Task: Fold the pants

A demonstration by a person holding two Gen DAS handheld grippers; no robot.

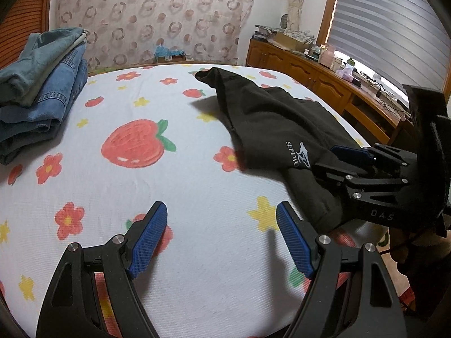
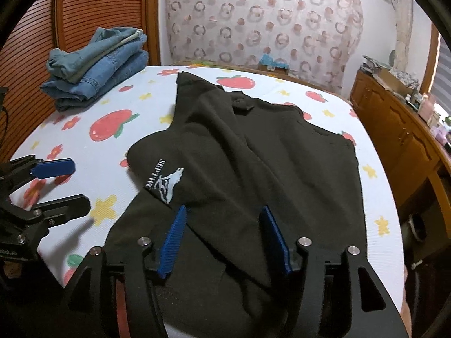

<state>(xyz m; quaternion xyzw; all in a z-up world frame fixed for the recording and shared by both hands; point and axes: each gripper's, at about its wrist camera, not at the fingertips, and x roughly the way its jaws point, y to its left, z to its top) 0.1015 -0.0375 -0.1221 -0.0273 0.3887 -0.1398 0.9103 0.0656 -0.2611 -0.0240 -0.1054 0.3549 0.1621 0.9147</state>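
Black pants point(image 2: 253, 155) with a white logo point(image 2: 166, 183) lie crumpled and partly folded over on the strawberry-print bed sheet point(image 1: 183, 186). In the right wrist view my right gripper point(image 2: 224, 209) hovers over their near part. Its blue pads stand apart, with black cloth lying between and below them and neither pad pressing on it. My left gripper point(image 1: 221, 208) is open over bare sheet, just left of the pants point(image 1: 267, 118). Each gripper also shows in the other's view: the right gripper point(image 1: 335, 163) over the pants' near edge, the left gripper point(image 2: 76, 186) open at the left.
A stack of folded jeans point(image 1: 42, 90) point(image 2: 95, 67) sits at the bed's far left corner. A wooden sideboard point(image 2: 394, 129) with clutter on top runs along the right side. A slatted wooden panel point(image 2: 28, 56) stands at the left, and a patterned cloth point(image 1: 155, 14) hangs behind the bed.
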